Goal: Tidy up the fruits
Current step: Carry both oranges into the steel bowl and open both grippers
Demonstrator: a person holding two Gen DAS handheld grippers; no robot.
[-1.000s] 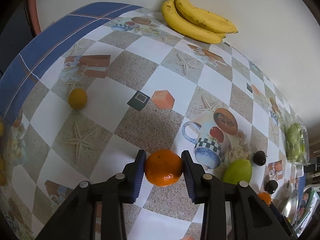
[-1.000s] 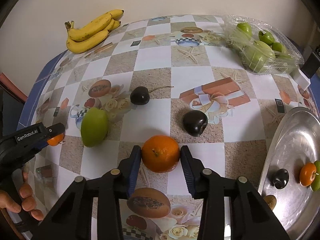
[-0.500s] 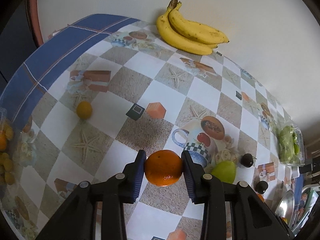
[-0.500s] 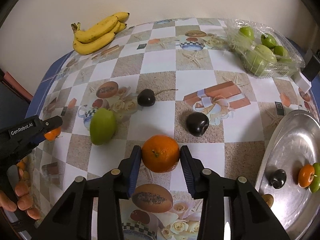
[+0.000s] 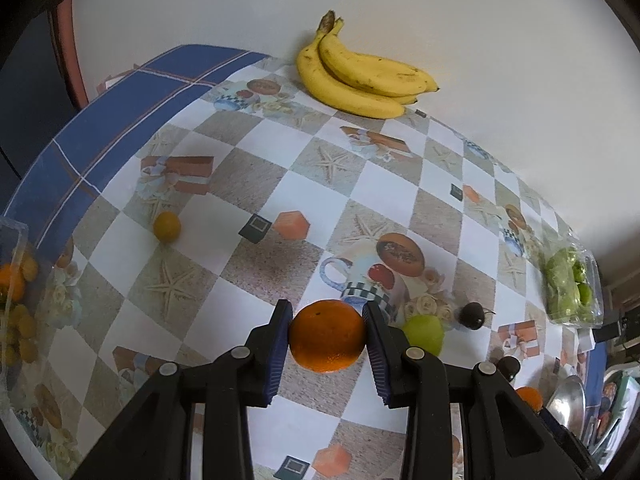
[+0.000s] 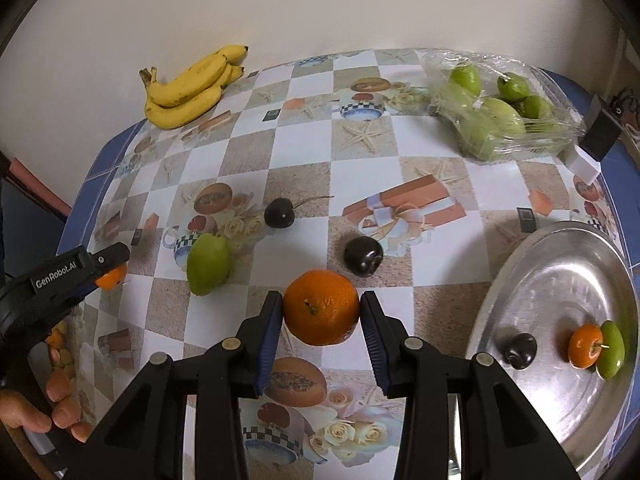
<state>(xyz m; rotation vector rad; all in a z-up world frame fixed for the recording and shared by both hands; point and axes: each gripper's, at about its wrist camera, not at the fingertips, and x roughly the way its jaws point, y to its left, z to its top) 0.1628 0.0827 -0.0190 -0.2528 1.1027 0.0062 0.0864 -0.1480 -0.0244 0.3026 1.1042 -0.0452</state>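
**A:** What does the surface look like from your end?

**B:** I see a counter (image 6: pixel 304 152) under a checkered cloth printed with starfish, mugs and gift boxes, blue at the border, pushed against a plain pale wall. Bananas (image 6: pixel 192 88) lie at the upper left of the right wrist frame, a clear pack of green fruit (image 6: pixel 496 120) at the upper right, a steel tray (image 6: pixel 532 280) at the right edge.

**A:** And the hands?

**B:** Both tools tilt steeply down at the counter. My left claw (image 5: pixel 327 338) is pinching an orange (image 5: pixel 327 336), pads pressed on both sides. My right claw (image 6: pixel 321 308) is pinching a second orange (image 6: pixel 321 307) the same way. At the left edge of the right wrist frame I see the other tool, with fingers (image 6: pixel 60 412) wrapped on its handle.

**A:** Which way do the oranges point?

**B:** They are round, no long axis. The right one shows its stem scar toward the camera, slightly lower left; the left one has a small dark dot near its top. Both sit low in the centre of their frames, clear of the cloth.
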